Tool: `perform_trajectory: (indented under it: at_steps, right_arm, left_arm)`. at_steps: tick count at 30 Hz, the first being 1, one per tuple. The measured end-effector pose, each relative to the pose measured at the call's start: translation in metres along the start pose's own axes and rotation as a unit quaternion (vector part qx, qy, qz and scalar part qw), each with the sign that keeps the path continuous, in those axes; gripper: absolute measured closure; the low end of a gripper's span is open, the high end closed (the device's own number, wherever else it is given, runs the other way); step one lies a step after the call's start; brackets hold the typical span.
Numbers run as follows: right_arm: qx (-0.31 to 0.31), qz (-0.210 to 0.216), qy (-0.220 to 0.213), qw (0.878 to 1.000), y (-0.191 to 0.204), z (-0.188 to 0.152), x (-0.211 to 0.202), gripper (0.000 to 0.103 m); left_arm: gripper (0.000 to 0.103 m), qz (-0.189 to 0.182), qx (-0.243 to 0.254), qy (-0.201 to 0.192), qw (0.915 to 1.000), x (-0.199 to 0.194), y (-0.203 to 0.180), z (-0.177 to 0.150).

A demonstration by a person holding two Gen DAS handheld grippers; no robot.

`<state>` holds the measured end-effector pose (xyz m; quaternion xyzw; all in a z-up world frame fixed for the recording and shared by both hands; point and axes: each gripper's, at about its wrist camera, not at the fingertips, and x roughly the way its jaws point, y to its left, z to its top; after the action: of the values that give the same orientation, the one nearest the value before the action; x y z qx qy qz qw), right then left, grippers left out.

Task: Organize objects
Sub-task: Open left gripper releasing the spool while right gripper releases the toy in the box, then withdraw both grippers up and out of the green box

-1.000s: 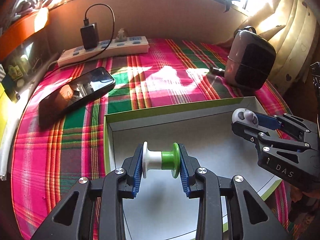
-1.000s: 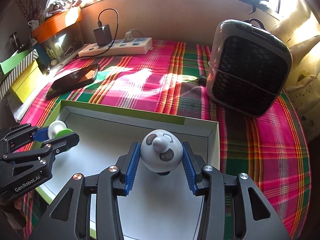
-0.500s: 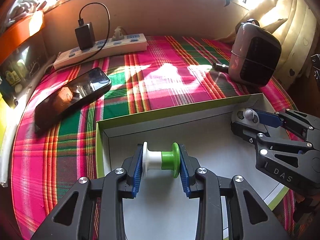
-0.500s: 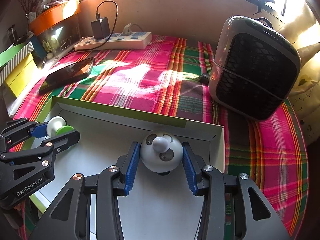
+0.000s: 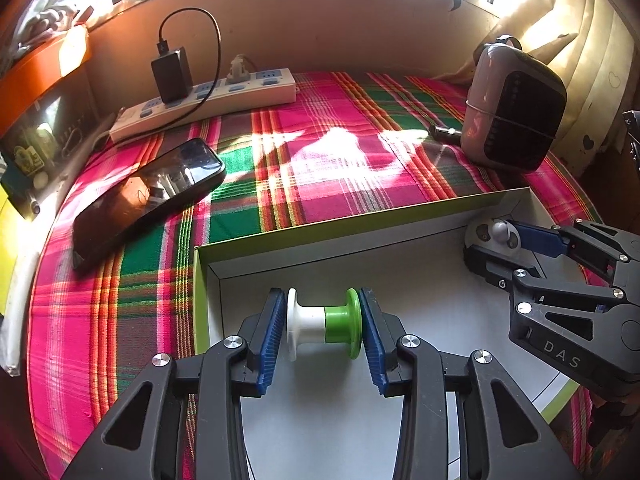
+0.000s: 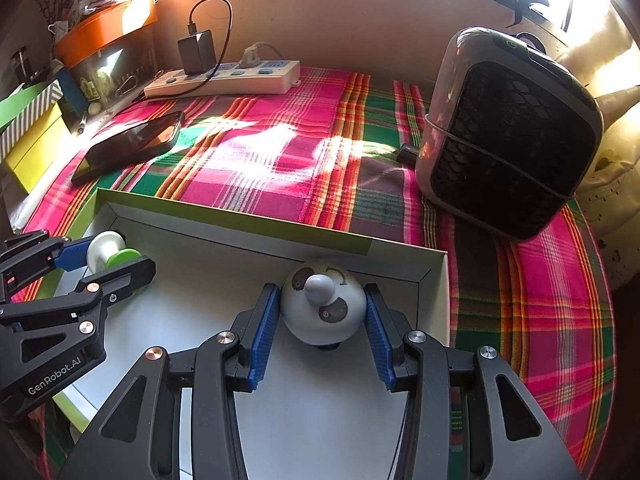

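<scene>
A: How far along is it?
B: Nearly placed, I judge. Left claw (image 5: pixel 323 326) clamped on the spool (image 5: pixel 324 323), right claw (image 6: pixel 320 320) clamped on the round toy (image 6: pixel 323 305), both low inside the box (image 5: pixel 360 228), neither released.

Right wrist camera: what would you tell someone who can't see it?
The right claw grips a gray round toy over a shallow green-edged box. The left claw holds a white-and-green spool; behind, a phone lies on plaid cloth.
</scene>
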<state>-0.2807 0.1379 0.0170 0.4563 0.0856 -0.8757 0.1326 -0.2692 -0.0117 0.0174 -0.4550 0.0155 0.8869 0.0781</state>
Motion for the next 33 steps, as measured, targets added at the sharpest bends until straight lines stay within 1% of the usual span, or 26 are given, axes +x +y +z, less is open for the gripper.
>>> perform_trajectory:
  at_steps: [2, 7, 12, 23, 33]
  right_arm:
    - [0.000, 0.001, 0.000, 1.000, 0.000, -0.001, -0.001, 0.059]
    - [0.004, 0.001, -0.006, 1.000, 0.001, -0.002, -0.005, 0.057]
    - [0.005, 0.000, -0.015, 1.000, 0.003, -0.005, -0.012, 0.049]
    - [0.020, -0.001, -0.037, 0.999, 0.001, -0.014, -0.034, 0.049]
    - [0.039, -0.001, -0.054, 0.998, 0.000, -0.034, -0.058, 0.049]
  left_arm:
    - [0.062, -0.002, -0.003, 0.000, 1.0000, -0.001, 0.002, 0.000]
    - [0.060, -0.006, -0.010, 0.000, 0.9999, -0.005, 0.006, -0.001]
    - [0.058, -0.005, -0.012, -0.008, 0.9999, -0.014, 0.005, -0.003]
    - [0.057, -0.005, -0.021, -0.023, 0.9995, -0.037, 0.012, -0.013]
    - [0.056, -0.006, -0.023, -0.037, 0.9990, -0.056, 0.013, -0.025]
